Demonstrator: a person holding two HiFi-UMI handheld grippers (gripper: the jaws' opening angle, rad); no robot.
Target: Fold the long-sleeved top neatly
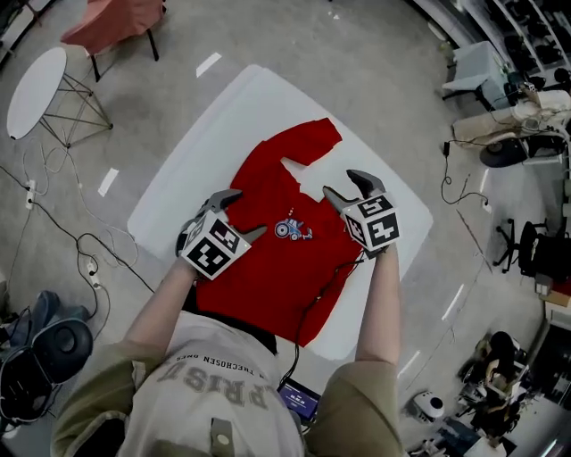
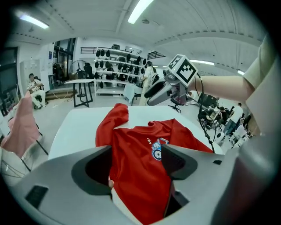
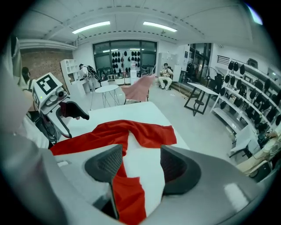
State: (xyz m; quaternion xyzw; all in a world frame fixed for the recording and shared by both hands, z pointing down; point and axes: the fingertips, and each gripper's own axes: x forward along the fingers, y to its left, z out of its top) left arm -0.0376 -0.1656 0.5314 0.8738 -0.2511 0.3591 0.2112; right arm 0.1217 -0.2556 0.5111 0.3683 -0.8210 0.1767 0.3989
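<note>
A red long-sleeved top (image 1: 268,259) lies face up on the white table (image 1: 241,116), its blue and white print (image 1: 293,229) showing. One sleeve (image 1: 314,141) is folded across near the collar. My left gripper (image 1: 245,214) hovers open over the top's left side, with only cloth (image 2: 136,140) seen below its jaws (image 2: 136,160). My right gripper (image 1: 343,185) hovers open over the top's right side near the collar. In the right gripper view its jaws (image 3: 141,162) frame a red sleeve strip (image 3: 127,193) and white table, and the folded sleeve (image 3: 145,134) lies beyond. Neither gripper holds anything.
A black cable (image 1: 312,312) trails over the top's lower right toward a small device (image 1: 299,399) by the person's waist. On the floor stand a round white side table (image 1: 36,89), a chair draped in pink cloth (image 1: 116,22) and a dark bag (image 1: 45,357). Office chairs and shelves crowd the right.
</note>
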